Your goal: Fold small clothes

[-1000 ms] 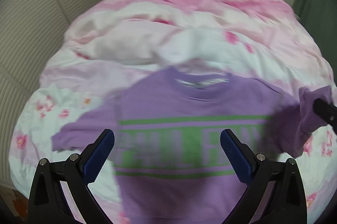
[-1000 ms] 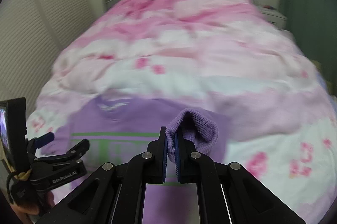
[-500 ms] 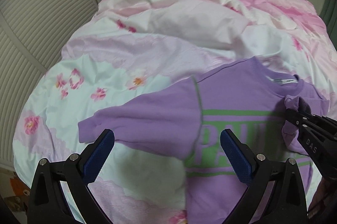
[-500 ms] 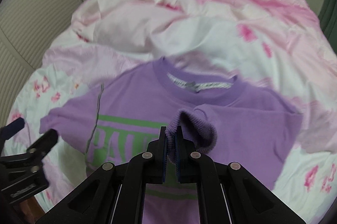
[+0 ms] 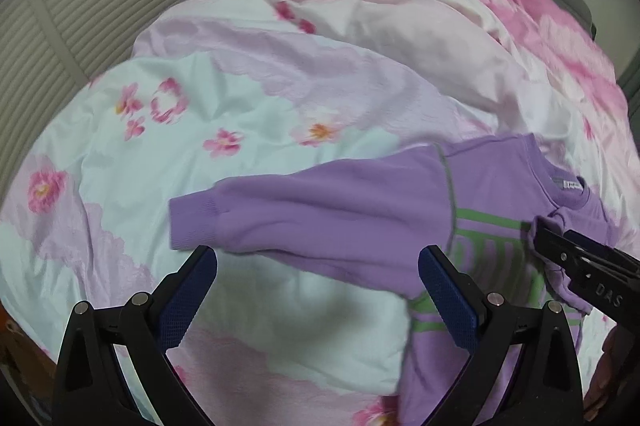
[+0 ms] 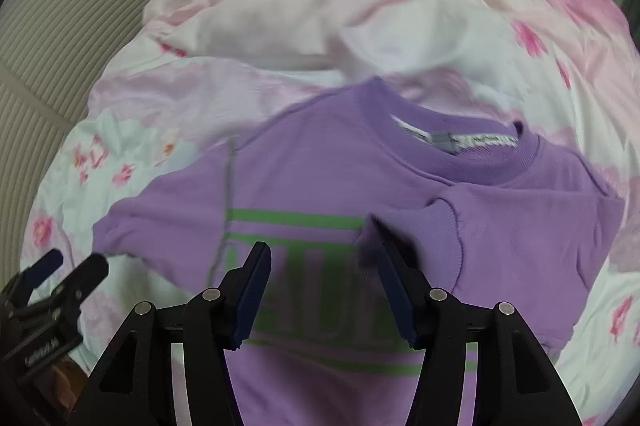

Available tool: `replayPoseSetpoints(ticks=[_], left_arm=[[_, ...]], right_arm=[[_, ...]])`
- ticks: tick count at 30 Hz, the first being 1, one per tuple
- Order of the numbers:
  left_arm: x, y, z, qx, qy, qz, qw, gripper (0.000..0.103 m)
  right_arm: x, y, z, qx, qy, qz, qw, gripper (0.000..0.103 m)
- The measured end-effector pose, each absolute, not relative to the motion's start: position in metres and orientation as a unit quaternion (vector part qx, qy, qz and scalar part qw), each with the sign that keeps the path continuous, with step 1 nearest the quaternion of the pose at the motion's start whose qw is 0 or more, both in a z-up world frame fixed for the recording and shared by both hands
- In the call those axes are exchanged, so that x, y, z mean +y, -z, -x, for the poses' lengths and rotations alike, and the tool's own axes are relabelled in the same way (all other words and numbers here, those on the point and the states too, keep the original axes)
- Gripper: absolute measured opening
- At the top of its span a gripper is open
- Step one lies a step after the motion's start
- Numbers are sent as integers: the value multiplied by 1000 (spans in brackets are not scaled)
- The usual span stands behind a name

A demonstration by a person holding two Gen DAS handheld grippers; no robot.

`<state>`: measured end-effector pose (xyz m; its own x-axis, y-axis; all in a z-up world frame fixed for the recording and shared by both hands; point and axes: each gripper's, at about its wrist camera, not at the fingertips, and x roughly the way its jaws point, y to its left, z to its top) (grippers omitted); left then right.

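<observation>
while left gripper point(image 5: 318, 290) gapes empty over sleeve point(image 5: 320, 214) — right gripper point(image 6: 326, 286) fingers parted, cuff point(image 6: 442, 222) free.

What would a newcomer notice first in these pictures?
First the purple sweatshirt with green print, lying face up on the floral pink duvet. Its one sleeve is folded across the chest, while the other sleeve lies stretched out sideways. Both the left hand-held gripper and the right hand-held gripper are open above it.
</observation>
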<state>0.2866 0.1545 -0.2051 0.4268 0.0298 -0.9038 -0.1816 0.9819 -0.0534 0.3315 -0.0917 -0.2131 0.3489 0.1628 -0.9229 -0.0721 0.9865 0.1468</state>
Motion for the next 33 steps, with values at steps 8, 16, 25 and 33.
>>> replayPoseSetpoints(ticks=[8, 16, 25, 33], left_arm=[[271, 237, -267, 545, -98, 127, 823, 94], [325, 291, -293, 563, -12, 236, 792, 76], [327, 337, -321, 582, 12, 294, 759, 51], [305, 306, -327, 583, 10, 243, 776, 16]], right_arm=[[-3, 204, -318, 572, -99, 24, 814, 57], [77, 235, -315, 597, -139, 76, 786, 57], [98, 246, -309, 604, -135, 101, 779, 57], [89, 248, -310, 606, -115, 102, 780, 57]])
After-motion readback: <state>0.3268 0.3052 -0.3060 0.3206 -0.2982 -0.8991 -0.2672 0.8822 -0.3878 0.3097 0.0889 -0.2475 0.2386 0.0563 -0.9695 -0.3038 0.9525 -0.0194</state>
